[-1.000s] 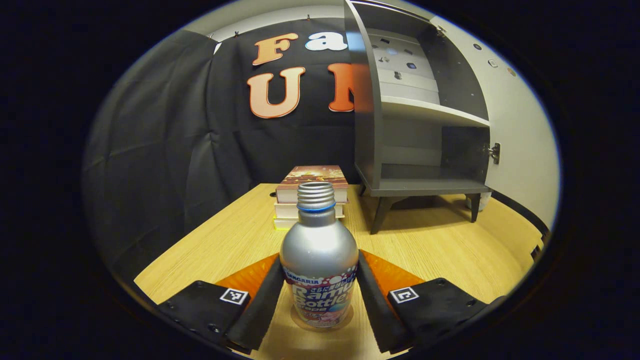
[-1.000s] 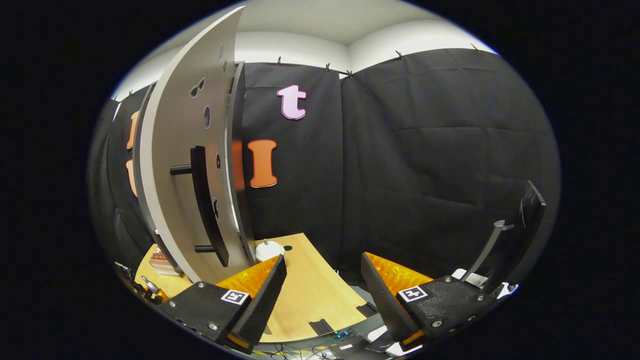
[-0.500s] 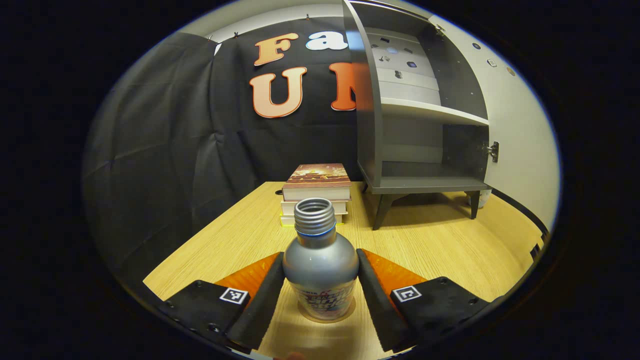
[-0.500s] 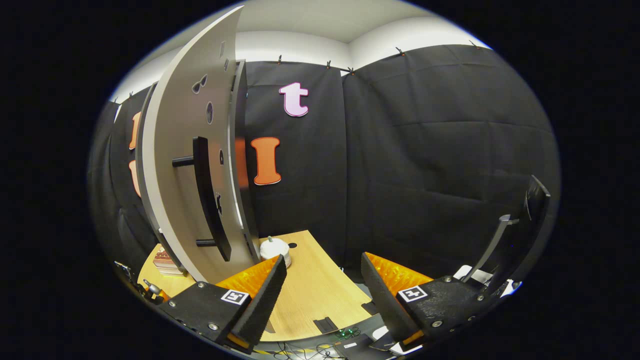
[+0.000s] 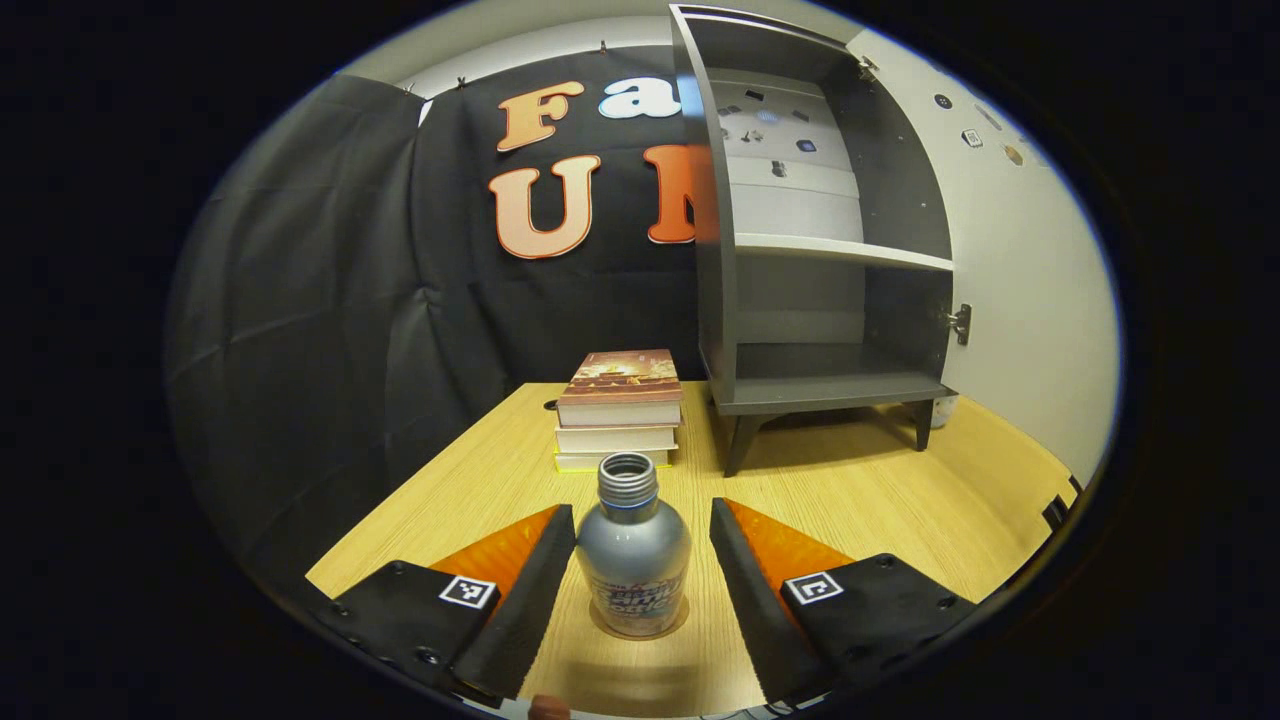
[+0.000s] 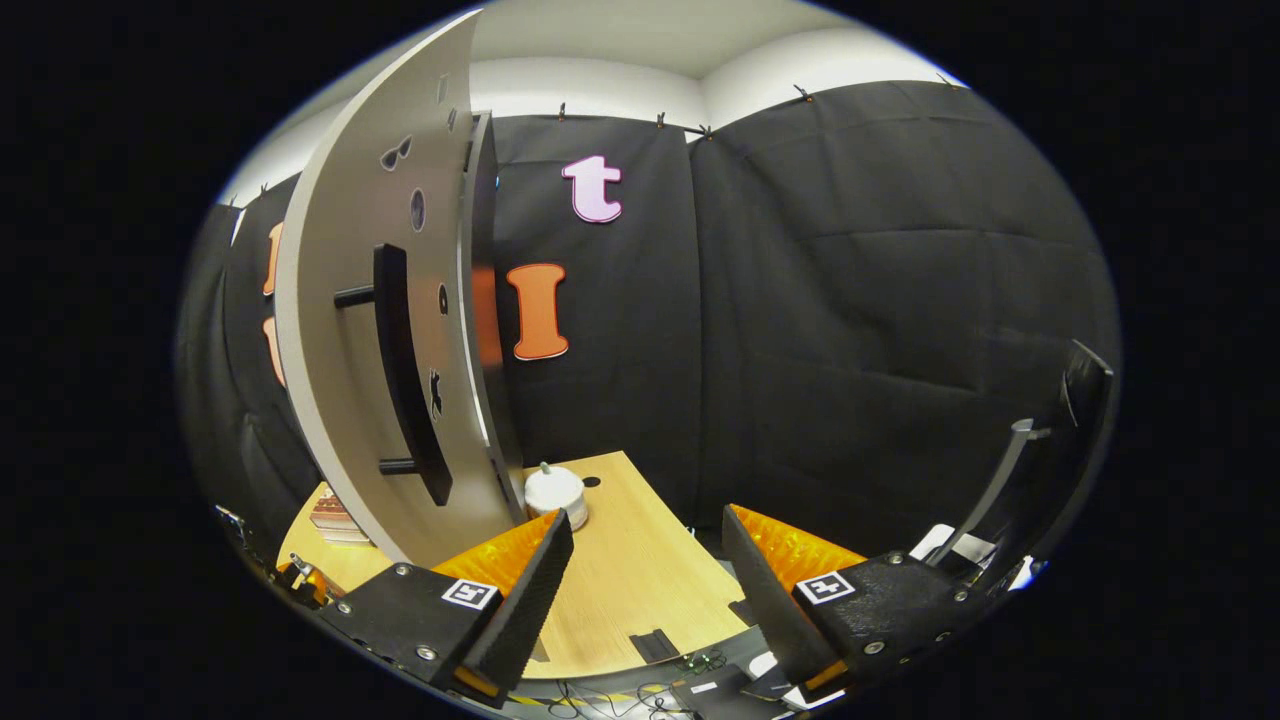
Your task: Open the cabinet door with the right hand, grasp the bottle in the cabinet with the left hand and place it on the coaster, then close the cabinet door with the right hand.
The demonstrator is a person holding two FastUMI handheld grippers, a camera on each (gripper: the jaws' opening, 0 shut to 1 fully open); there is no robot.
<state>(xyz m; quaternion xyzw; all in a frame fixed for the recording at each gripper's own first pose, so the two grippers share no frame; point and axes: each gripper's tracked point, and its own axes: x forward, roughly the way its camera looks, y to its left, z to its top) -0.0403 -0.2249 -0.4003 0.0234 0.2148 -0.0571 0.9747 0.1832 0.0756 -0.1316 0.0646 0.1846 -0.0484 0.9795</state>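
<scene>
A silver bottle (image 5: 633, 560) without a cap stands upright on a round tan coaster (image 5: 598, 627) near the table's front edge. My left gripper (image 5: 642, 513) is open around it, with a small gap between each black finger and the bottle. The grey cabinet (image 5: 800, 380) stands at the back right, its shelves bare and its pale door (image 5: 1010, 260) swung out to the right. In the right gripper view the door (image 6: 340, 260) with its black bar handle (image 6: 405, 390) rises at the left. My right gripper (image 6: 648, 518) is open, to the right of the door and holding nothing.
Three stacked books (image 5: 620, 410) lie on the wooden table (image 5: 850, 500) behind the bottle, left of the cabinet's legs. A small white round object (image 6: 555, 492) sits by the door's lower edge. A black stand (image 6: 1040, 450) leans at the far right, with cables below the table edge.
My left gripper has let go of the bottle and drawn back from it; the bottle stays on the coaster. My right gripper has shifted slightly beside the door, still open.
</scene>
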